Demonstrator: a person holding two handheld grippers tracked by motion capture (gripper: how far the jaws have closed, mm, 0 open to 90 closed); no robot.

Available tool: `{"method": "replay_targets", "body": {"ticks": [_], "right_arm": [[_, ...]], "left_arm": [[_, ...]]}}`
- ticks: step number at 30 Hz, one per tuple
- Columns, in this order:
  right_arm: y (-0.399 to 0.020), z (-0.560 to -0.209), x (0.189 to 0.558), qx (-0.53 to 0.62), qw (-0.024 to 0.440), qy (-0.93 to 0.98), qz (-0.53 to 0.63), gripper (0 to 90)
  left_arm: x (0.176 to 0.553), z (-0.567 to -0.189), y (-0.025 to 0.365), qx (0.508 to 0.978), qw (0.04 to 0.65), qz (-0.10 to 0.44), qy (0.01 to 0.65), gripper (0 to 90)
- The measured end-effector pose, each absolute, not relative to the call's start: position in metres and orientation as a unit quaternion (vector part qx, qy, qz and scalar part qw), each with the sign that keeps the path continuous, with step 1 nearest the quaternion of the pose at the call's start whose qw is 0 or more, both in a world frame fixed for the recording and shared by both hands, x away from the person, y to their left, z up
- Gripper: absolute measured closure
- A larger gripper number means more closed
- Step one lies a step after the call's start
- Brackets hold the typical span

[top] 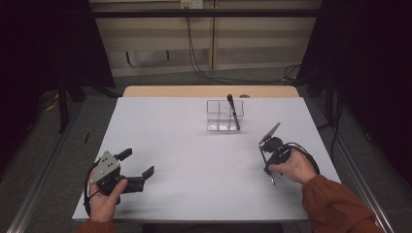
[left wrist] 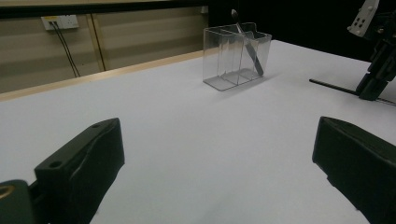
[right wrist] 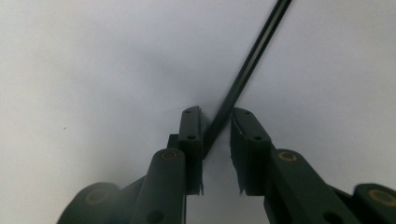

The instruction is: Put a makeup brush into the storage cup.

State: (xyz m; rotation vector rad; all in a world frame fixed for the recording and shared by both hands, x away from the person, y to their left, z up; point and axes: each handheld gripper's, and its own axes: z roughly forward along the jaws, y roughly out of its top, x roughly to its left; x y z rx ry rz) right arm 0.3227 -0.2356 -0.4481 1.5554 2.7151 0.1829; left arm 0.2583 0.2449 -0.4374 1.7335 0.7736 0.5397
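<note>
I am pressing my right gripper (right wrist: pixel 216 140) down at the table and bringing its jaws in on a thin black stick (right wrist: pixel 247 67) lying flat on the white table (top: pixel 194 160); the jaws are standing narrow, one pad looking as if it is touching the stick while a small gap shows on the other side, so I am not calling it a firm hold yet (it may be a pen or a slim brush, I cannot tell which). The stick is running out from between the jaws across the tabletop, not lifted. My left gripper (left wrist: pixel 215 154) is resting near the front left of the table with its jaws spread wide and nothing between them. Farther back, right of the middle, a clear box (top: pixel 224 115) with compartments is standing upright, and one dark pen (top: pixel 233 111) is leaning in it already. So I am judging the job part done: one piece is sitting in the box, and this stick is waiting to be gripped, lifted and carried over there.
</note>
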Motion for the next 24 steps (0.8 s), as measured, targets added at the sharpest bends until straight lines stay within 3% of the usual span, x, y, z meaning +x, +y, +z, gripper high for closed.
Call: {"method": "replay_targets", "body": {"ticks": [14,24], "right_arm": [[-0.2379,-0.4482,0.3267,0.488,0.001,0.871,0.053,86.2],[-0.2414,-0.4474,0.3286,0.481,-0.009,0.874,0.06,86.4]], "left_arm": [[0.259,-0.4379,0.2441,0.734,0.551,0.227,0.326,2.3],[0.2589,-0.4379,0.245,0.734,0.55,0.228,0.326,2.3]]}}
